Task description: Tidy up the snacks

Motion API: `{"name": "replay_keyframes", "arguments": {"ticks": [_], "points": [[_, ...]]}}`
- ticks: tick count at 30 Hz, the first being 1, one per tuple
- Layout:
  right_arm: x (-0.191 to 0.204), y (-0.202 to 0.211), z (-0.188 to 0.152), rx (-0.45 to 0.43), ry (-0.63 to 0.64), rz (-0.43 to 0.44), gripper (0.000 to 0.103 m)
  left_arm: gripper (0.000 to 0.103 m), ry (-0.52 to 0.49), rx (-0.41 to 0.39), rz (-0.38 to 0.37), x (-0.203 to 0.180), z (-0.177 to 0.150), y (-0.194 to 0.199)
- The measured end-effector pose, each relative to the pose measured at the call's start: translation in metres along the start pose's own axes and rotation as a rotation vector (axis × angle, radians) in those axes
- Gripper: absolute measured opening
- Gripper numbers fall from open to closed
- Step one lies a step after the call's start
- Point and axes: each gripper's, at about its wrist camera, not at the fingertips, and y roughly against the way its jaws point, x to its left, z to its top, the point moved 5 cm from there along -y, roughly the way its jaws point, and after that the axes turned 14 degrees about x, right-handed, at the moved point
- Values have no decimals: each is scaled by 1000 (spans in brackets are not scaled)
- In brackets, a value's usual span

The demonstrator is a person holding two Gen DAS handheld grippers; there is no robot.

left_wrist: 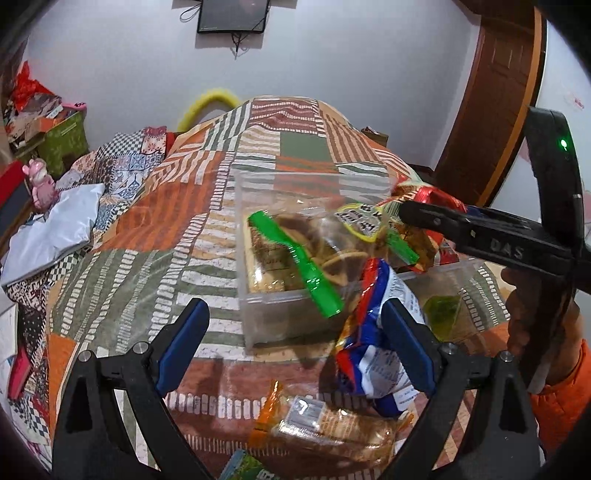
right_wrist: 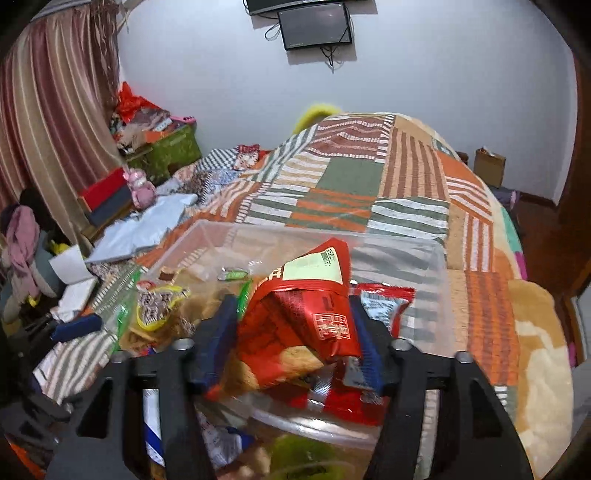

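Beside the clear plastic bin (left_wrist: 258,295) on the patchwork bedspread (left_wrist: 147,236), we hold our left gripper (left_wrist: 295,332) spread wide with nothing clamped; a red, white and blue snack bag (left_wrist: 369,332) leans against its right pad in front of the bin. Over the bin's right side, our right gripper (right_wrist: 291,343) straddles a red foil snack packet (right_wrist: 314,306); we cannot tell whether its pads press it.

Home bedroom: bed under a patchwork quilt (right_wrist: 354,192) in orange, green and white, striped curtains (right_wrist: 55,110) at the side, wall-mounted screen (right_wrist: 316,26) with dangling cables, wooden door (left_wrist: 495,96), cluttered boxes (right_wrist: 173,144) and a pink plush toy (right_wrist: 140,188) by the wall.
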Motion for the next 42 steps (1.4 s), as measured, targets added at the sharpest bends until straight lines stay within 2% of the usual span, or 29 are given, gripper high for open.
{"name": "replay_keyframes", "arguments": {"ticks": [4, 9, 13, 17, 24, 27, 29, 30, 34, 42], "points": [[-1, 14, -6, -9, -3, -19, 74, 95, 14, -2, 5, 8, -7, 8], [4, 35, -18, -45, -19, 22, 84, 95, 20, 5, 28, 16, -22, 19], [18, 42, -32, -41, 17, -1, 84, 95, 19, 36, 31, 19, -40, 21], [34, 46, -46, -32, 46, 14, 84, 95, 20, 61, 34, 23, -60, 22], [61, 40, -78, 13, 76, 100, 84, 95, 32, 134, 26, 30, -98, 12], [73, 34, -87, 41, 96, 132, 84, 95, 39, 163, 3, 33, -112, 8], [83, 27, -93, 78, 114, 183, 84, 97, 49, 187, -18, 35, -120, 4], [87, 25, -94, 85, 120, 193, 83, 99, 56, 195, -30, 36, -123, 2], [100, 10, -94, 127, 158, 196, 66, 100, 38, 175, -27, 31, -126, 2], [115, -13, -92, 189, 212, 170, 55, 100, 41, 150, -56, 27, -122, 1]]}}
